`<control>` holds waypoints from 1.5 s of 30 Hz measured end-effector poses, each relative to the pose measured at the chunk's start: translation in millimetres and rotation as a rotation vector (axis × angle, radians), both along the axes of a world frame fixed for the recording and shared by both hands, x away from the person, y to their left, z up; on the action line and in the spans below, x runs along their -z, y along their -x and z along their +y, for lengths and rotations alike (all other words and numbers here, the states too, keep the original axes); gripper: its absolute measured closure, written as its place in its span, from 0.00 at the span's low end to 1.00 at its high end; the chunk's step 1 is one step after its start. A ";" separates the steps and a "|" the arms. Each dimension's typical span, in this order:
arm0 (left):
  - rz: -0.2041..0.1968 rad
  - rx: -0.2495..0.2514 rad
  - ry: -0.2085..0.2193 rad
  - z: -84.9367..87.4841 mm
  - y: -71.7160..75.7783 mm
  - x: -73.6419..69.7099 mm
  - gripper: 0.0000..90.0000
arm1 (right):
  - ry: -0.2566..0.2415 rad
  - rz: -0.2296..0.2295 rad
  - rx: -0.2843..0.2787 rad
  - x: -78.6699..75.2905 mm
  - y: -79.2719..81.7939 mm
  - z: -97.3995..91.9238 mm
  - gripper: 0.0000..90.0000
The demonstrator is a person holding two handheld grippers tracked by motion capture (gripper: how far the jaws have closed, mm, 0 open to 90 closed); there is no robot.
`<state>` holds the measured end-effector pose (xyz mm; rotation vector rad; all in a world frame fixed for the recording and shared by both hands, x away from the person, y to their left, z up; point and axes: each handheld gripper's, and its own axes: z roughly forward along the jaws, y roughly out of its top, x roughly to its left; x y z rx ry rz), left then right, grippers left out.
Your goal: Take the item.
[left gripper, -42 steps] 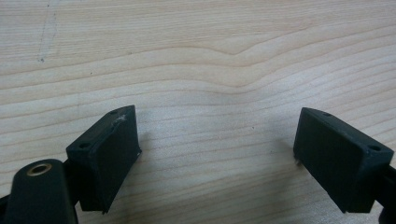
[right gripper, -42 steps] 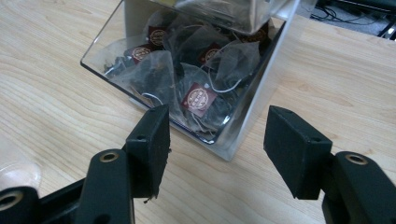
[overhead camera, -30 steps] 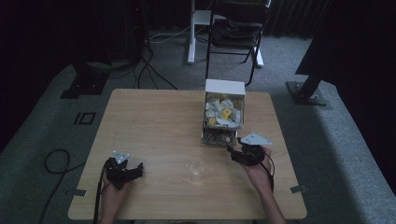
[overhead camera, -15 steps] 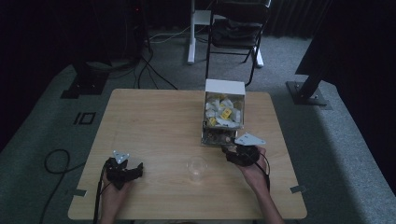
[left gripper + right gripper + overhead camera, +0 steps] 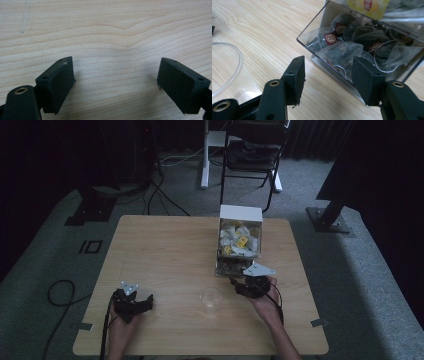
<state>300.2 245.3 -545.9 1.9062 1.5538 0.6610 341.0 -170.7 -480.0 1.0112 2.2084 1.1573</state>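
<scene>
Two grippers are hovering over the surface: the right gripper, half-open and empty, is facing the tea-bag box; the left gripper is gaping wide, empty.

No legible text from where I sit.
The tea bags in the clear box carry round dark-red tags with pale emblems, and a yellow packet bears a red logo; I can't read either.
</scene>
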 end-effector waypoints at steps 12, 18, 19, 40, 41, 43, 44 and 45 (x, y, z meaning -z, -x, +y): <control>0.000 0.000 0.000 0.0 0.0 0.0 0.17 | 0.004 0.021 -0.031 5.2 -7.2 9.9 0.51; 0.000 0.000 0.000 0.0 0.0 0.0 0.17 | 0.017 0.032 -0.043 7.6 -12.4 12.5 0.51; 0.000 0.000 0.000 0.0 0.0 0.0 0.17 | 0.018 0.034 -0.044 7.2 -12.2 12.6 0.51; 0.000 0.000 0.000 0.0 0.0 0.0 0.17 | 0.043 0.052 -0.105 1.6 -0.9 8.7 0.62; 0.000 0.000 0.000 0.0 0.0 0.0 0.17 | 0.042 0.053 -0.110 1.4 -0.2 8.1 0.63; 0.000 0.000 0.000 0.0 0.0 0.0 0.17 | 0.042 0.059 -0.121 1.1 1.0 7.1 0.66; 0.000 0.000 0.000 0.0 0.0 0.0 0.17 | 0.041 0.061 -0.127 1.2 2.0 6.6 0.67; 0.000 0.000 0.000 0.0 0.0 0.0 0.17 | 0.041 0.061 -0.127 1.2 2.0 6.6 0.67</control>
